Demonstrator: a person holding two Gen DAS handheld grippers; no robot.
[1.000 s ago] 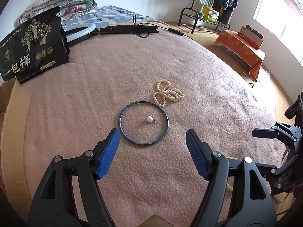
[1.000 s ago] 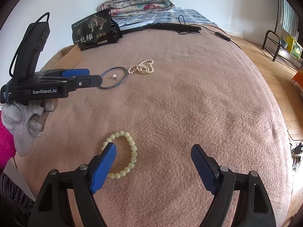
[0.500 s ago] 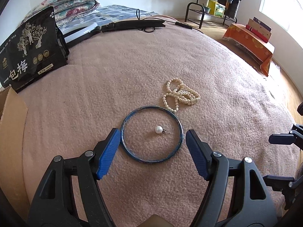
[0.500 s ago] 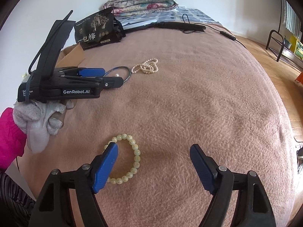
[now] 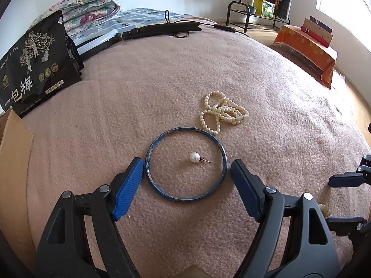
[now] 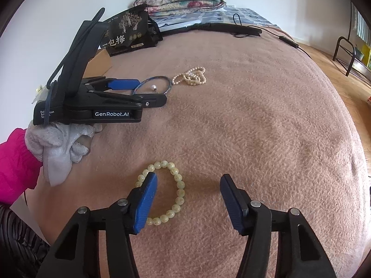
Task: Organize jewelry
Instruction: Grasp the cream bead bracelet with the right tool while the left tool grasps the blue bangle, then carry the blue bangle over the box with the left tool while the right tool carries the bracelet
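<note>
Left wrist view, left gripper (image 5: 186, 173) opening around blue bangle (image 5: 185, 164), right gripper (image 6: 187, 193) closing, untouched bead bracelet (image 6: 178, 185) between its jaws

The left hand-held gripper (image 5: 186, 180) tilts downward, its jaws opening and nothing pressed between the pads. A gloved left hand (image 6: 61, 143) grips its handle, pink sleeve (image 6: 14, 162) behind. The right hand-held gripper (image 6: 189, 199) also tilts downward, its jaws closing, pads gripping nothing.
</note>
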